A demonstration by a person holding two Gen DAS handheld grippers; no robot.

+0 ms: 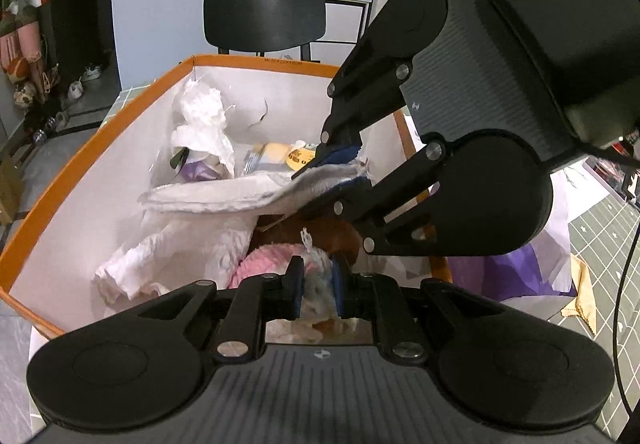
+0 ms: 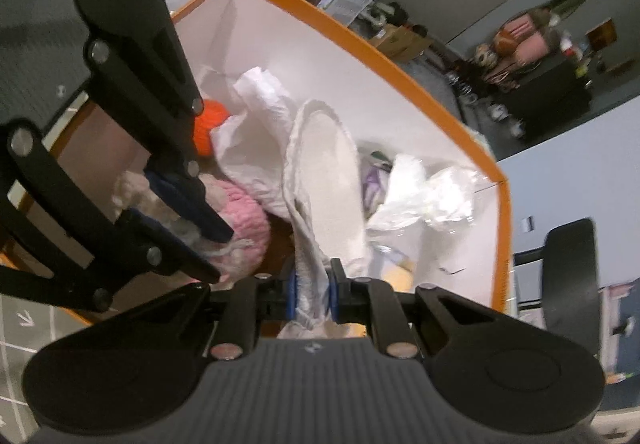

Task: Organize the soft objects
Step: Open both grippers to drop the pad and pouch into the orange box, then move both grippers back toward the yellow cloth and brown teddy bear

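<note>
An orange-rimmed box (image 1: 80, 160) with white inner walls holds several soft things. My left gripper (image 1: 316, 286) is shut on a grey-white fuzzy plush (image 1: 318, 276) beside a pink knitted item (image 1: 264, 260) at the box's near end. My right gripper (image 2: 313, 294) is shut on a white slipper (image 2: 324, 180) and holds it over the box; it shows in the left wrist view (image 1: 340, 168) with the slipper (image 1: 224, 194) stretching left. In the right wrist view the left gripper (image 2: 224, 256) pinches the plush by the pink item (image 2: 244, 216). White crumpled paper (image 1: 200, 112) lies inside.
An orange ball (image 2: 210, 124) sits deep in the box (image 2: 400, 64). A yellow toy (image 1: 280, 154) lies against the far wall. A black chair (image 1: 264, 22) stands behind the box. A purple bag (image 1: 516, 272) lies on the green grid mat (image 1: 608, 228) at right.
</note>
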